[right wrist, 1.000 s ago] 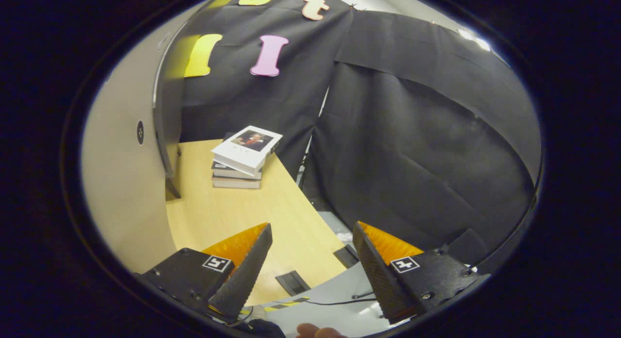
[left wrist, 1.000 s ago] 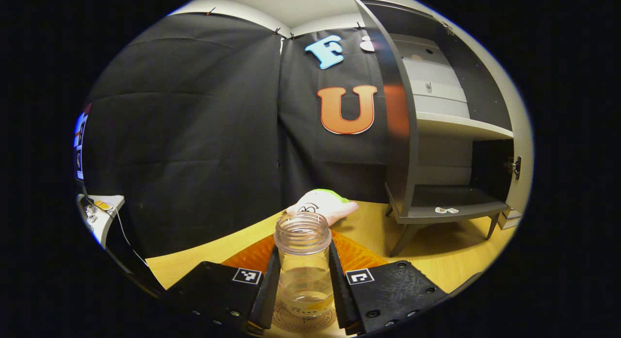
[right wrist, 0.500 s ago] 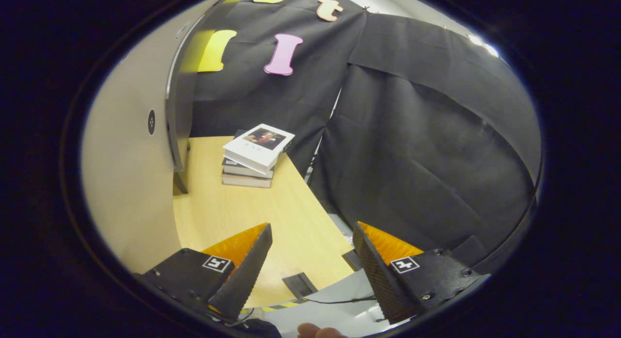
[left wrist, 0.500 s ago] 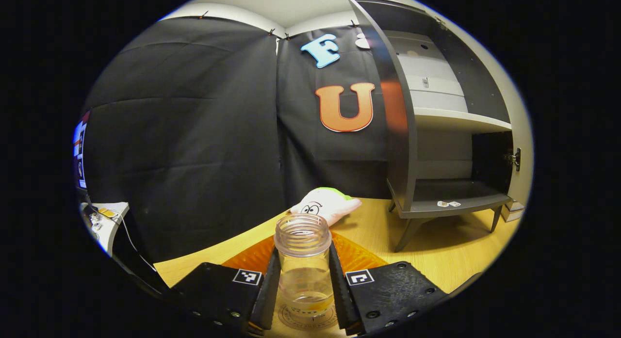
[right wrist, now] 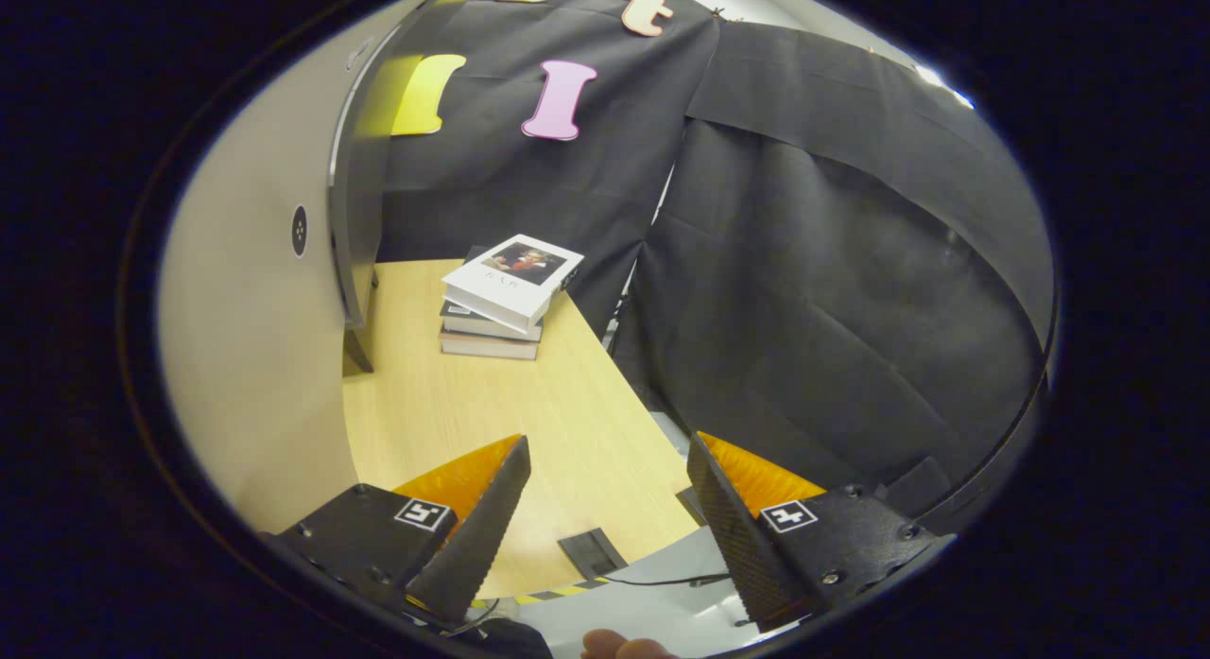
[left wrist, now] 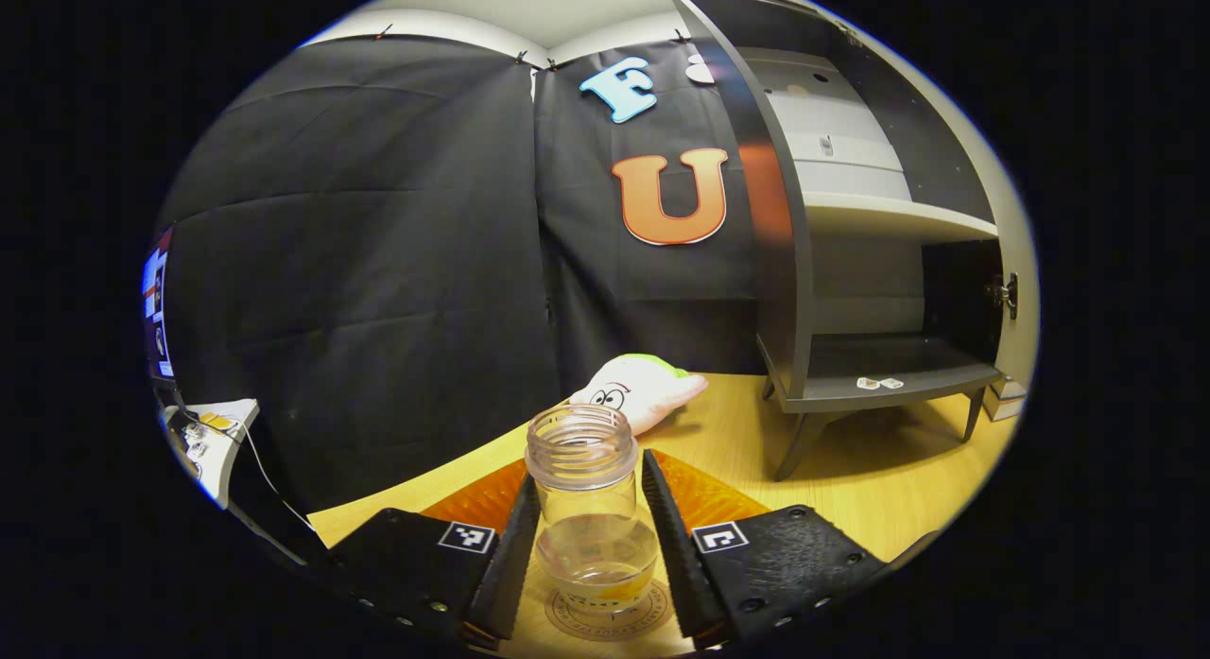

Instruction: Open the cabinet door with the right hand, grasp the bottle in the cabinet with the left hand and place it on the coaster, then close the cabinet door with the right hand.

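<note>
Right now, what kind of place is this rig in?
Likely a staged recording booth, not a real home: black cloth walls surround a wooden table holding a small open cabinet, a stack of books and a plush toy.

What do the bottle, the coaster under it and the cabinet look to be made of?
Bottle: clear plastic or glass; see-through wall, moulded thread at the open neck, a little liquid inside. Coaster: pale, matte round disc with a printed ring, perhaps wood or cork; hard to tell. Cabinet: grey, smooth matte board, probably laminate, with a metal hinge.
</note>
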`<act>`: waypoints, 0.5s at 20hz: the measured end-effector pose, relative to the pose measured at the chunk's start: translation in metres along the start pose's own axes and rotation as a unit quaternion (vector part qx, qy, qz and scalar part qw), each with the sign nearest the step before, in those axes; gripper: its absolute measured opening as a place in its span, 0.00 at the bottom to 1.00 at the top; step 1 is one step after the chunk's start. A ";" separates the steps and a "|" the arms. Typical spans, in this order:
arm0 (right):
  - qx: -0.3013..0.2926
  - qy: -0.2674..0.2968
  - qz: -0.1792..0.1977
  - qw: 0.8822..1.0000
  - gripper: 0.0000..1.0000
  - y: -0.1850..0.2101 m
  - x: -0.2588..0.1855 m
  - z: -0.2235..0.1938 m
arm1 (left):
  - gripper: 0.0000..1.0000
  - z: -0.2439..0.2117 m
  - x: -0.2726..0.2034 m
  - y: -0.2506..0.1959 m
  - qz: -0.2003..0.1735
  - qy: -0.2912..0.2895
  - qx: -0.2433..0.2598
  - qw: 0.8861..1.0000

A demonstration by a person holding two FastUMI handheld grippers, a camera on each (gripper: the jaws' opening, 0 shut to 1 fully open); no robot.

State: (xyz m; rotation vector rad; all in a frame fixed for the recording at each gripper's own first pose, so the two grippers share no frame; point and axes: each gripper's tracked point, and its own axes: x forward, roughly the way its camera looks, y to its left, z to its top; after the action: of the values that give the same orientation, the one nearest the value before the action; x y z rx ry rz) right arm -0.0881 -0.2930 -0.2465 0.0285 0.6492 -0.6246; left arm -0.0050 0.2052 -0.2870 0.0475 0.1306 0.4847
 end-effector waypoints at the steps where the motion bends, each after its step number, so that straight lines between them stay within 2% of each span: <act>1: 0.000 0.002 0.000 1.000 1.00 0.000 0.000 -0.001 | 0.64 0.001 0.001 0.000 -0.001 -0.001 0.000 1.000; 4: 0.002 0.006 0.000 1.000 1.00 0.001 0.001 -0.003 | 0.66 0.000 0.003 0.001 -0.006 -0.005 -0.009 1.000; 5: 0.002 0.008 0.000 1.000 1.00 0.000 0.000 -0.003 | 0.76 -0.002 0.000 -0.005 -0.018 0.000 -0.014 1.000; 6: 0.003 0.008 -0.001 1.000 1.00 0.000 0.000 -0.003 | 0.77 -0.003 -0.001 -0.006 -0.021 -0.002 -0.016 1.000; 10: 0.003 0.011 0.002 1.000 1.00 0.001 0.000 -0.006 | 0.84 0.003 -0.003 0.006 -0.002 -0.023 0.009 1.000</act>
State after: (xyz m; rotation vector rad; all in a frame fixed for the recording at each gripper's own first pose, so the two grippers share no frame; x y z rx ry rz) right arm -0.0906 -0.2911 -0.2514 0.0430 0.6687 -0.6233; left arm -0.0097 0.2091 -0.2832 0.0764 0.0902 0.4773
